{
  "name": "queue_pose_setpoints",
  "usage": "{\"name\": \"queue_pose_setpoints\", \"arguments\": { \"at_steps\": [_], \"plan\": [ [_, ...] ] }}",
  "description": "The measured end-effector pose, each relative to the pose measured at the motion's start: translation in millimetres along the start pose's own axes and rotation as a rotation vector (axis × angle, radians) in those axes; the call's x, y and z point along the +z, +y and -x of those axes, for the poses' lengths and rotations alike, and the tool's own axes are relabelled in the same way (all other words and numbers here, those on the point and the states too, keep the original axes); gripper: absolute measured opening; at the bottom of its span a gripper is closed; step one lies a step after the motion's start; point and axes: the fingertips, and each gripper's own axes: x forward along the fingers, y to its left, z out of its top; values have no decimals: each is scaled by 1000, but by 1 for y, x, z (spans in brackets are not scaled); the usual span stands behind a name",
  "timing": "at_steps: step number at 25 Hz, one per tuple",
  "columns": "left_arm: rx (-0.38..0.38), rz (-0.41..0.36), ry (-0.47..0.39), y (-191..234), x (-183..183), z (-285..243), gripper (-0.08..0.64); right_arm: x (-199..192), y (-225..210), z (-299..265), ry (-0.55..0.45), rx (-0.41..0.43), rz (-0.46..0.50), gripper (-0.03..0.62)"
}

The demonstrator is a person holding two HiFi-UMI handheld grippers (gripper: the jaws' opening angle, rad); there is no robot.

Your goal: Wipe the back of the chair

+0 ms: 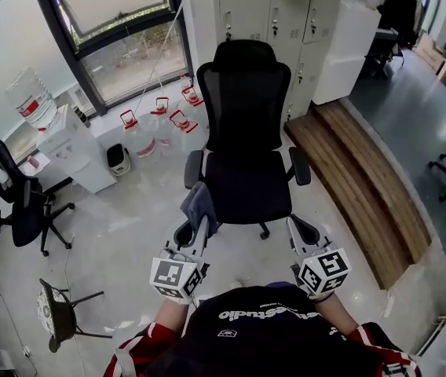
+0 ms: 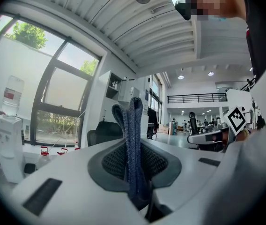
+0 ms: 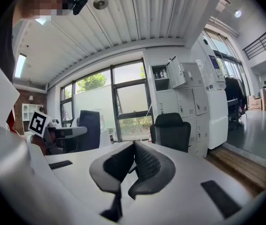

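Note:
A black mesh office chair (image 1: 244,108) stands just ahead of me, its seat towards me and its tall backrest behind the seat. My left gripper (image 1: 199,220) is shut on a folded blue-grey cloth (image 1: 198,203), held low at the seat's front left corner. In the left gripper view the cloth (image 2: 132,139) stands upright between the pads, with the chair (image 2: 106,131) beyond it. By the seat's front right corner, my right gripper (image 1: 295,228) is shut with nothing in it. In the right gripper view its fingertips (image 3: 134,150) meet, and the chair (image 3: 172,130) lies ahead.
A second black chair (image 1: 19,203) and a white water dispenser (image 1: 70,144) stand at the left, with water jugs (image 1: 160,120) under the window. Grey lockers (image 1: 286,22) rise behind the chair. A wooden step (image 1: 356,171) runs along the right. A small stool (image 1: 58,312) is near left.

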Motion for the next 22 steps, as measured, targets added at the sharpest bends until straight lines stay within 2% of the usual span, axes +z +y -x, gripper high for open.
{"name": "queue_pose_setpoints", "arguments": {
  "at_steps": [7,15,22],
  "plan": [
    [-4,11,7,12,-2,-21,61,8,-14,-16,8,-16,0,15],
    [27,-7,29,24,-3,-59,61,9,-50,-54,2,16,-32,15],
    [54,-23,20,35,19,-138,61,32,-123,-105,-5,29,-43,15]
  ]
}}
